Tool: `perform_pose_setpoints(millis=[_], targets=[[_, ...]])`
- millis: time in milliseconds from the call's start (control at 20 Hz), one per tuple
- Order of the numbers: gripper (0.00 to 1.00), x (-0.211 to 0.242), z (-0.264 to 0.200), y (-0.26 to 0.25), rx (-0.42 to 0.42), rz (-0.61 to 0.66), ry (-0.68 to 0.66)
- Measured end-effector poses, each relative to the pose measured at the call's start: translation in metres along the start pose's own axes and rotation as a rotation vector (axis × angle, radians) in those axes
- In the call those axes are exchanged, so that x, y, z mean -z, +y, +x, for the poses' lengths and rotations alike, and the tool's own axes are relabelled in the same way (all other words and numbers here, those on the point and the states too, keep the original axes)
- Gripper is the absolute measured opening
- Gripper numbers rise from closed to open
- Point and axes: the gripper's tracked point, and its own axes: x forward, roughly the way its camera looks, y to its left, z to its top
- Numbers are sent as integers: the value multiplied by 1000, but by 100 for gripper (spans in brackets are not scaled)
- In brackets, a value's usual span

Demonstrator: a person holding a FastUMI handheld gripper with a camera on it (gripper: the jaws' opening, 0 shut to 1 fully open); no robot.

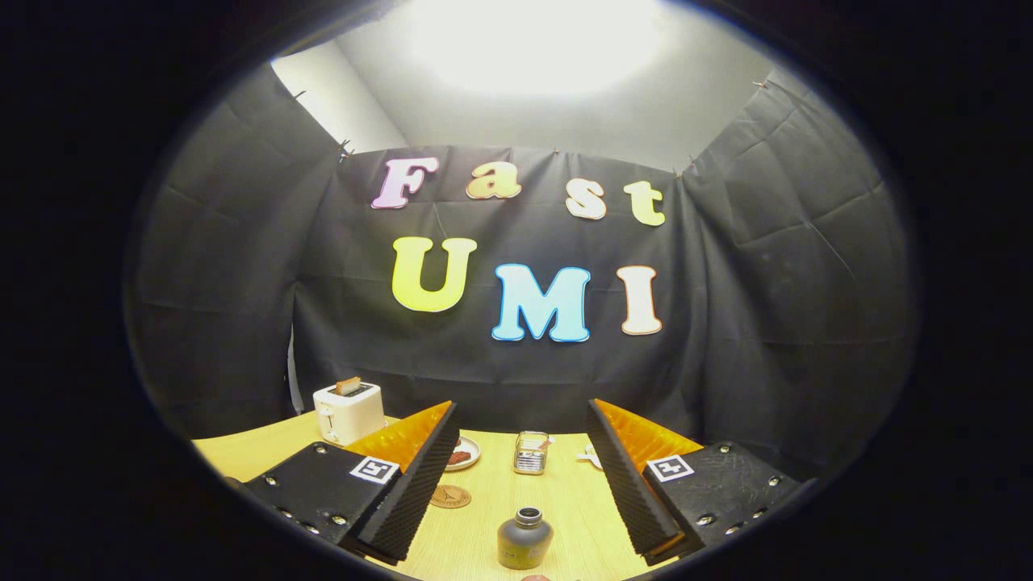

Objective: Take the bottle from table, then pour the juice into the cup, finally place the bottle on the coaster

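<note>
Gripper [520, 476] held low over a pale wooden table [565, 508], fingers spread wide apart, clamped on nothing. Between the fingers, low in the frame's centre, a small dark bottle [524, 539] standing upright on the table, neck and round mouth facing up, untouched by either finger. Just ahead of the bottle and up-left of it, close against the inner side of the left finger, a round brown coaster [450, 496] lying flat, partly hidden by that finger. Further on, beyond the fingertips and near the middle of the frame's lower third, a clear glass cup [531, 452] standing upright, well apart from the bottle. Left of the cup, peeking out beside the left finger's tip, a small plate [464, 454] with something dark reddish on it; contents too small to tell. Right of the cup, just beside the right finger's tip, a small pale object [591, 457], mostly hidden, kind unclear. At lower left of the frame, beyond the left finger, a white toaster [349, 412] on the table with a slice of toast [349, 385] sticking up out of its slot. At the very bottom of the frame below the bottle, a sliver of something reddish [534, 578], too cut off to identify.
</note>
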Motion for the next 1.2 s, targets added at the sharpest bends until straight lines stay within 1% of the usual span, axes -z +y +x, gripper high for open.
perform_pose_setpoints(millis=[150,400,500,750,1200], targets=[[96,5,2,-11,12,14,-4],[96,20,-1,-19,-3,-4,1],[96,34,-3,-20,-6,-8,14],[97,78,-5,-18,-36,32,89],[97,146,-1,-5,-120,40,207]])
